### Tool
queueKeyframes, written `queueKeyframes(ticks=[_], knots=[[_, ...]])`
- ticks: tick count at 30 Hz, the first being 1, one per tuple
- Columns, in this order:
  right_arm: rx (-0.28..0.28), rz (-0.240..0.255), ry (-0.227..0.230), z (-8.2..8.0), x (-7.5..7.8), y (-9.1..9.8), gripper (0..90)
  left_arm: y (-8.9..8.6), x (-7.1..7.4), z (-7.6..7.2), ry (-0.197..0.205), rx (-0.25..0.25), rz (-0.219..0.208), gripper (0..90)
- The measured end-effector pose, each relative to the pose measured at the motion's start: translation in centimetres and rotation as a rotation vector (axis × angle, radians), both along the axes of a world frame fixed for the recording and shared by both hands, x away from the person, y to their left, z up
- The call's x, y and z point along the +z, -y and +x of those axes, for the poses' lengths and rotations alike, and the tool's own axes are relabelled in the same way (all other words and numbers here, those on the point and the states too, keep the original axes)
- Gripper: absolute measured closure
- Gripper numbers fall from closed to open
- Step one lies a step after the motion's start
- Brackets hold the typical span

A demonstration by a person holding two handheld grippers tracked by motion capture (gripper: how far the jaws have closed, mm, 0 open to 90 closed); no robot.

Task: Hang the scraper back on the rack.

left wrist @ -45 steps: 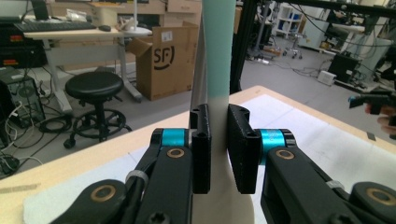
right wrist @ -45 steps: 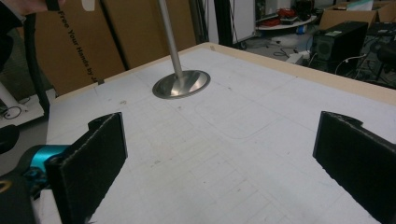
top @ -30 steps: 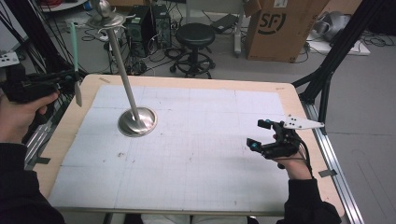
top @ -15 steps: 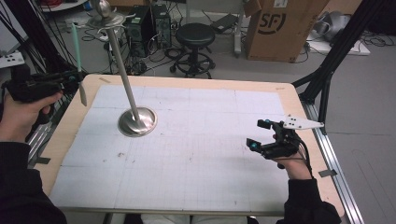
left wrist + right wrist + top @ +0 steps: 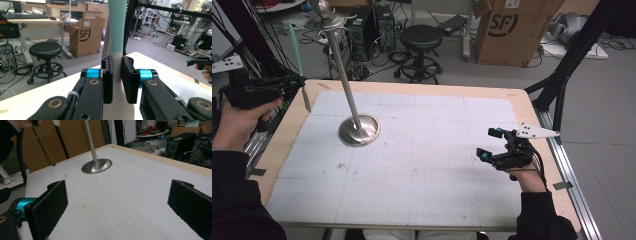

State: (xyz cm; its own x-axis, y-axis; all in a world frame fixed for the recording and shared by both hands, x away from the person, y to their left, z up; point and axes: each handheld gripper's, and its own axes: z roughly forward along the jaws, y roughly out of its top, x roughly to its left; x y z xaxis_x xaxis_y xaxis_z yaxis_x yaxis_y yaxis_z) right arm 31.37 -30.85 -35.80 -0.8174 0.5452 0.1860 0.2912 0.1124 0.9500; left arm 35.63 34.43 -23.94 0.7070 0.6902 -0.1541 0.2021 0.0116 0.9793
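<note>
My left gripper point(image 5: 298, 84) is held above the table's far left corner, shut on a long thin stick point(image 5: 296, 50) that stands nearly upright, teal above and pale below. In the left gripper view both pads clamp the stick point(image 5: 117, 25) at the colour change, with the gripper point(image 5: 117, 75) level. A steel stand rises from a round base point(image 5: 358, 131) on the left half of the mat, its pole point(image 5: 341, 60) leaning toward the far left. The right gripper point(image 5: 492, 144) hovers low over the right side, open. Its view shows the gripper point(image 5: 120, 205) with jaws wide apart, nothing between, and the base point(image 5: 97, 166) ahead.
A white gridded mat point(image 5: 437, 165) covers the wooden table point(image 5: 522, 102). Behind the far edge are a black stool point(image 5: 421, 37), a cardboard box point(image 5: 512, 30) and computer towers point(image 5: 362, 27). Black frame legs point(image 5: 562, 85) stand at the right corner.
The left gripper and its stick have drifted slightly right, toward the stand. The right gripper has stayed in place, still open.
</note>
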Motion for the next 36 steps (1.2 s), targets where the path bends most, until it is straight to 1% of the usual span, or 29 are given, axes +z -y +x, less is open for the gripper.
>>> queueKeyframes(ticks=[9, 11, 15, 18, 23, 27, 28, 30, 32, 33, 34, 35, 36], knots=[[0.002, 0.002, -0.001, 0.0, 0.0, 0.0, 1.8, 0.3, -0.1, 0.4, -0.010, 0.003, 0.006, 80.1], [0.000, 0.002, 0.001, 0.0, 0.0, 0.1, 1.8, 0.4, -0.1, 0.4, -0.007, 0.001, 0.008, 80.1], [-0.002, 0.003, -0.001, 0.0, 0.0, 0.1, 1.8, 0.6, -0.2, 0.5, -0.022, 0.004, 0.030, 80.1], [0.000, 0.001, 0.000, 0.0, 0.0, 0.1, 1.8, 0.8, -0.2, 0.5, -0.016, 0.000, 0.025, 80.1], [0.002, 0.002, -0.003, 0.0, 0.0, 0.0, 1.8, 1.1, -0.3, 0.7, -0.018, 0.004, 0.032, 80.1], [0.003, -0.001, -0.002, 0.0, 0.0, 0.0, 1.8, 1.4, -0.5, 1.1, -0.026, 0.004, 0.019, 80.0], [0.000, -0.003, -0.002, 0.1, 0.0, 0.0, 1.8, 1.5, -0.6, 1.2, -0.025, 0.004, 0.015, 79.9], [0.001, -0.001, -0.005, 0.1, 0.0, -0.1, 1.8, 1.8, -0.6, 1.2, -0.017, 0.011, 0.022, 79.6], [0.002, -0.003, -0.002, 0.0, 0.0, 0.0, 1.8, 2.1, -0.7, 1.2, -0.009, 0.021, 0.025, 78.7], [0.003, -0.002, 0.000, 0.0, 0.0, 0.0, 1.8, 2.2, -0.8, 1.2, -0.008, 0.020, 0.023, 75.4], [0.003, 0.001, -0.003, 0.0, 0.0, 0.0, 1.8, 2.3, -0.9, 1.2, -0.014, 0.020, 0.024, 71.5], [0.001, 0.000, 0.000, 0.0, 0.0, 0.1, 1.8, 2.5, -1.0, 1.2, -0.036, 0.013, 0.023, 70.3], [0.000, 0.003, -0.001, 0.0, 0.0, 0.1, 1.8, 2.6, -1.1, 1.2, -0.045, 0.011, 0.024, 68.8]])
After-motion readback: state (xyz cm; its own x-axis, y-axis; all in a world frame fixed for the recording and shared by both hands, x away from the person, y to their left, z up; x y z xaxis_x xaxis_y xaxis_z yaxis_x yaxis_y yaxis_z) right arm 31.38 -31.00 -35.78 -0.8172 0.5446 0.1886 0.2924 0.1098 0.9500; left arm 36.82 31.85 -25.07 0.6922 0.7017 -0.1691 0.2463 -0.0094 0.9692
